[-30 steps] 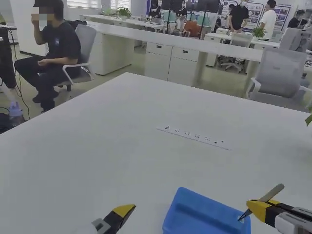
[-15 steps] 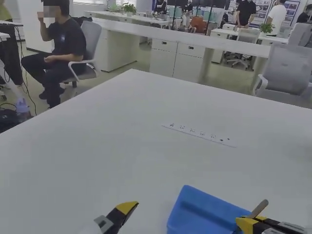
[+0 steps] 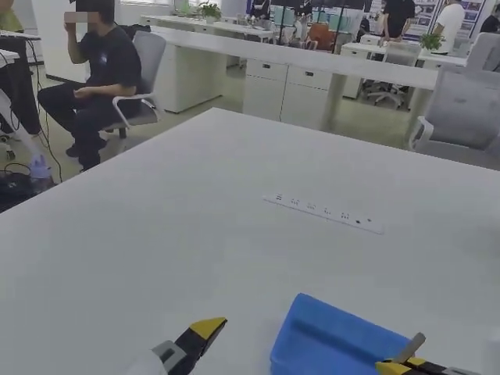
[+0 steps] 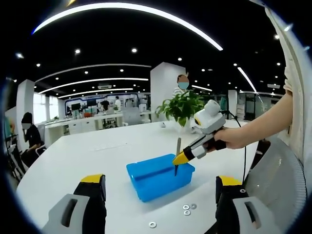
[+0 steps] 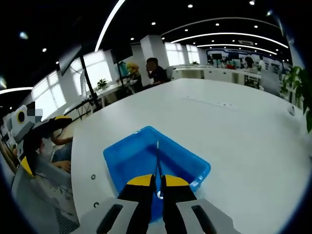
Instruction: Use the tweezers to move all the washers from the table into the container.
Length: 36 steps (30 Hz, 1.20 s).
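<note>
I've got the right gripper point(image 5: 157, 181) with fingers clamped on the tweezers point(image 5: 158, 158), tips over the blue container point(image 5: 122, 156) mid-frame, left gripper point(image 4: 160, 179) fingers wide apart, washers point(image 4: 186, 210) on the table point(image 4: 87, 151) at lower centre, near the container.

Head view: container point(image 3: 332, 345), left gripper point(image 3: 197, 336), right gripper point(image 3: 400, 364) cut off by bottom edge. Tweezers point(image 5: 158, 155) tip low in container, too thin to tell if anything held. Washers point(image 4: 186, 210) near container tiny, count unsure.
</note>
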Each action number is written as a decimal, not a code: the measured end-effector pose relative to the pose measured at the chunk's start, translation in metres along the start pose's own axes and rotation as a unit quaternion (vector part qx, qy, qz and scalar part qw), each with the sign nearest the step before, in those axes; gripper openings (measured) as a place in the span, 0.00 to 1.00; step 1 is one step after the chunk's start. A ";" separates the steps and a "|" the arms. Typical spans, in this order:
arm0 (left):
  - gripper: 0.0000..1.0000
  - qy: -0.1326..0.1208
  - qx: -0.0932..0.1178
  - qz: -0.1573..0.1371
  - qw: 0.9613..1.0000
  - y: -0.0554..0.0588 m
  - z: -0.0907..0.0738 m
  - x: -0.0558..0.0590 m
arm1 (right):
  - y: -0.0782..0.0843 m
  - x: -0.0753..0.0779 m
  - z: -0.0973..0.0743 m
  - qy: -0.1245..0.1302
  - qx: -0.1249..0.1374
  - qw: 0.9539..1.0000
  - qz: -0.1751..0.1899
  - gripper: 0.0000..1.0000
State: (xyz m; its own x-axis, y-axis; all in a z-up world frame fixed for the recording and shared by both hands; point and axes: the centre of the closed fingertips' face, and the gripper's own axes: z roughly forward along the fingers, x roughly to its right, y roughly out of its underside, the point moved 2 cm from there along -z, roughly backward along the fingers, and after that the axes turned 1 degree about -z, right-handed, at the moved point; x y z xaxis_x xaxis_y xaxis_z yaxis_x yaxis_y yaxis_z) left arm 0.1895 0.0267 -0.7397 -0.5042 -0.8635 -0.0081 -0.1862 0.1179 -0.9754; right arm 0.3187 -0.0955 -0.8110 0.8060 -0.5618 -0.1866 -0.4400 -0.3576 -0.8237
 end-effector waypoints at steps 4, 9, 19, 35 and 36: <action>0.95 -0.004 -0.008 0.002 1.000 0.003 0.001 -0.001 | 0.000 0.001 -0.001 0.002 -0.002 1.000 -0.007 0.03; 0.95 -0.006 -0.009 0.004 1.000 0.003 0.001 -0.002 | -0.010 -0.001 -0.008 0.003 0.016 1.000 -0.001 0.03; 0.94 -0.006 -0.018 0.009 1.000 0.006 0.002 -0.001 | -0.036 -0.023 -0.029 -0.007 0.055 0.998 -0.025 0.03; 0.93 -0.006 -0.030 0.012 0.999 0.010 0.003 -0.001 | -0.040 -0.064 -0.040 -0.048 0.072 0.996 -0.035 0.03; 0.93 -0.006 -0.030 0.013 0.999 0.010 0.003 -0.001 | -0.038 -0.066 -0.039 -0.052 0.071 0.996 -0.033 0.03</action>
State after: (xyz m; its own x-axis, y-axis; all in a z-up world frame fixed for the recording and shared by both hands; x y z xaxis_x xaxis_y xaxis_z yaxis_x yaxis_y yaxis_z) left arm 0.1908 0.0277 -0.7496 -0.4992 -0.8657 -0.0362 -0.2228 0.1687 -0.9602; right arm 0.2667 -0.0742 -0.7461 0.8711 -0.4578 -0.1775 -0.3297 -0.2775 -0.9024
